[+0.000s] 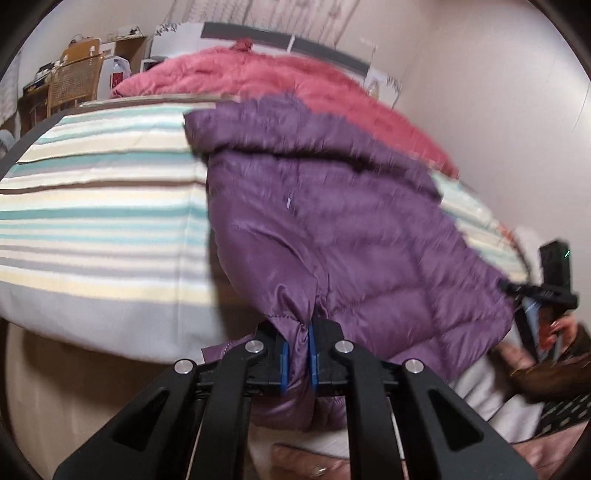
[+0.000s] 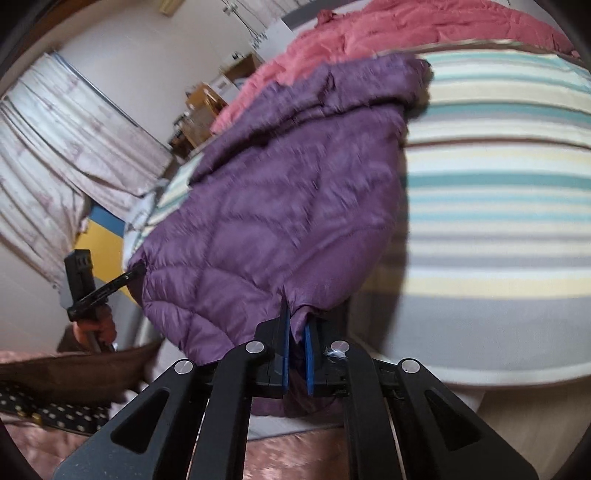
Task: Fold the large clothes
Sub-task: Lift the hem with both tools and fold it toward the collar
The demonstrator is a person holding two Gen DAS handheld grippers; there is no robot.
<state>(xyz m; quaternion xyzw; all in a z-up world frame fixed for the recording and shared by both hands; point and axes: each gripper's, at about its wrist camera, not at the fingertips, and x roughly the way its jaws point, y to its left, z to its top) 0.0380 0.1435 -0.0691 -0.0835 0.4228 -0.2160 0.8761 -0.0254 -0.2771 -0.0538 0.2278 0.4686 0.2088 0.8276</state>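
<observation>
The left gripper (image 1: 298, 345) has its blue-padded fingers (image 1: 282, 356) pressed onto a bunched corner of the purple quilted jacket (image 1: 332, 229), the fabric pinched between them at the hem. From that pinch the jacket spreads forward and to the right of the fingers, lying over the near edge of a bed covered by a striped sheet (image 1: 99, 206), which stretches away to the left of the fingers. Beyond the jacket, farther along the bed, lies a pink blanket (image 1: 280, 79). Far to the right of the left fingers, the right gripper (image 1: 517, 288) meets the jacket's other lower corner. In the right wrist view, the right gripper (image 2: 297, 341) likewise has its fingers (image 2: 308, 354) closed on a fold of the jacket's (image 2: 277, 206) hem, cloth gathered between the blue pads. Here the jacket runs forward and to the left of the fingers, the striped sheet (image 2: 498, 206) to the right, the pink blanket (image 2: 424, 22) beyond. The left gripper (image 2: 136, 271) touches the jacket's far-left corner. Both views are blurred.
</observation>
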